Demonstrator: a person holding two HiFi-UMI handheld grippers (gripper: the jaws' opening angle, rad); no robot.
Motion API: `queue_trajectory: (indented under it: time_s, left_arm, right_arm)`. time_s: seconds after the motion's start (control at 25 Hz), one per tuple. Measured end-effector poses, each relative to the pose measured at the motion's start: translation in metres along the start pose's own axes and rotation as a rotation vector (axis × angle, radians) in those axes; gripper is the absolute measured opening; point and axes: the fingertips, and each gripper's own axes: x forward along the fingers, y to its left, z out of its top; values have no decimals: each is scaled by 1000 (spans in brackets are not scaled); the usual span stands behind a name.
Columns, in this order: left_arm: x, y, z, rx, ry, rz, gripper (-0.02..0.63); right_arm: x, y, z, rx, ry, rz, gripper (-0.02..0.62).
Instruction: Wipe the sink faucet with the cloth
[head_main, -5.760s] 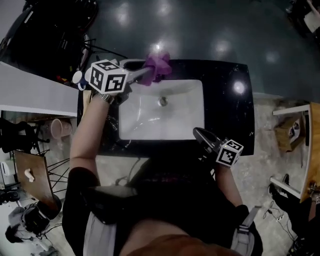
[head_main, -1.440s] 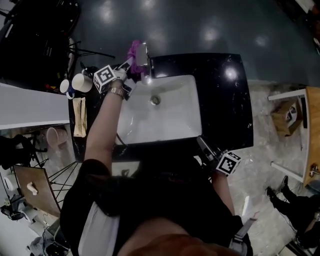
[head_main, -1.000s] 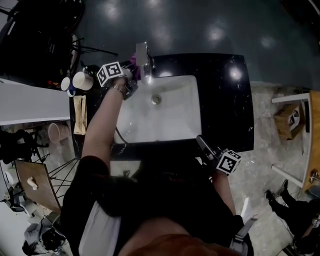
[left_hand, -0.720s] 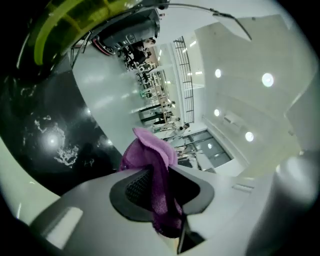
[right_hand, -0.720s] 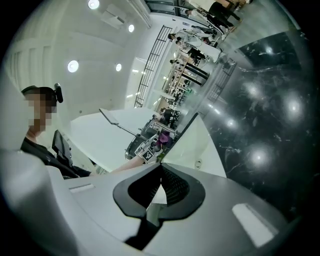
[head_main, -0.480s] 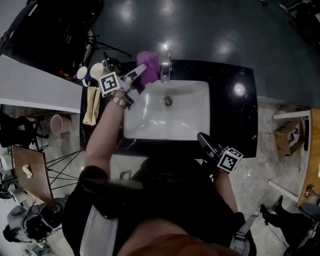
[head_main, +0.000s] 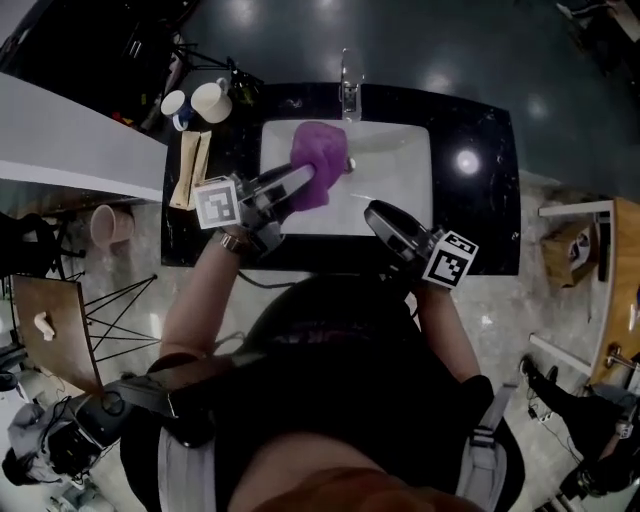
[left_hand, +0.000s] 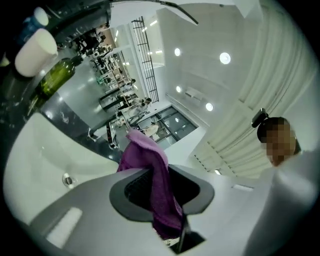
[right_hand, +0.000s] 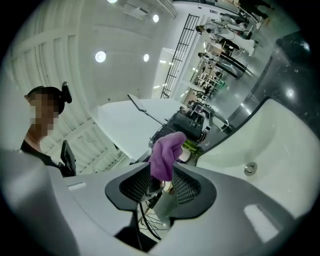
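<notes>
Head view: purple cloth (head_main: 322, 165) up over the left half of the sink basin (head_main: 400, 190), short of the faucet (head_main: 348, 95) at the basin's far rim; pinched at its near end by the left gripper (head_main: 298, 181); right gripper (head_main: 378, 214) above the basin's near rim, apart from the cloth; two cups (head_main: 205, 100) beyond the basin's far left corner.

Left gripper view: left gripper (left_hand: 162, 186) closed partway on a fold of the cloth (left_hand: 147, 157), pads pressing it from both sides; a loose wad standing out past the tips, a tail hanging behind them; basin (left_hand: 45, 150) lower left, green bottle (left_hand: 55, 80) by the basin's rim.

Right gripper view: right gripper (right_hand: 162, 189) with jaws just opened wide, gripping nothing; cloth (right_hand: 166, 147) in line with the gap but beyond the tips, untouched by the pads; basin (right_hand: 280, 145) off to the right.

Judged soft, light and limp, hard to damage; likely to slide out of a shallow pinch when dragged over smooth metal; best taken deep on a thick fold near its middle, leaving enough loose to wrap the spout.
</notes>
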Motion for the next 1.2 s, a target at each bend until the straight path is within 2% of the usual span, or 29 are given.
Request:
queue_trajectory:
  time_s: [0.12,0.24,0.36,0.52,0.64,0.76,0.92,0.96,1.08,1.2]
  left_arm:
    - [-15,3,-38,-59,15,49,92]
    - [-30,13,-63,-104,-10,83,92]
    - [-36,6,-73,-182,-42,36,92]
    - [-37,2,-74,-91,10,56,94]
    - [-34,-3,-78,-93,25,40,94]
    - [-33,-5,-82,-117,46,10,95]
    - [-39,-7,-80,-155,39,-35,94]
    - [-43,-5,-77,-162,26,-40,98]
    - [-57,2,-70,-160,-9,-21,84]
    - [-64,5,-76,-149,15,-5,56]
  right_arm:
    - [19,7,-16,13,28,15,181]
    - [30,12,-36,35,66,21,199]
    - [41,18,-53,41,110,34,213]
    - [54,26,-66,7,163,41,234]
    - [60,27,-74,-22,194,30,256]
    - [61,25,-80,-41,223,22,213]
    - [55,28,-84,-53,221,22,118]
    - [52,28,-82,-54,204,14,92]
    - [36,17,-62,-43,119,-42,78]
    - [13,4,-24,-61,11,-100,74]
